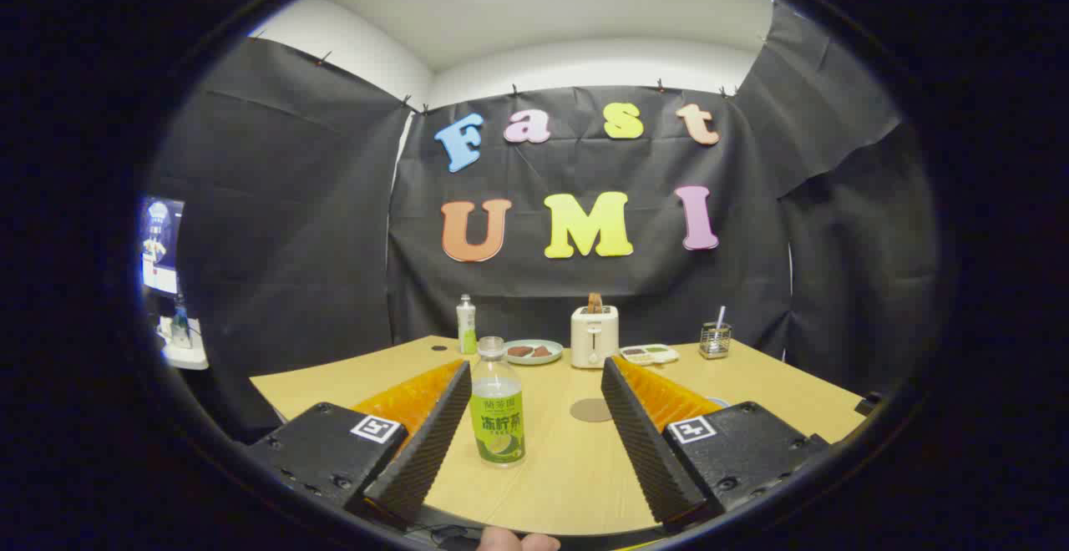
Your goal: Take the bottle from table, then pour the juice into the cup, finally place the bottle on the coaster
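A clear bottle (497,405) with a green label and pale juice stands upright on the wooden table (551,476). It is between my fingers, close to the left one and not touched by either. My gripper (536,367) is open, its jaws spread wide. A round brown coaster (591,410) lies flat on the table to the right of the bottle, just inside the right finger. A pale rim (718,402) peeks out behind the right finger; I cannot tell whether it is the cup.
Along the table's far edge stand a second small bottle (466,326), a plate with food (533,351), a cream toaster (594,336), a small divided tray (649,354) and a wire holder (715,340). A screen (161,244) stands off to the left.
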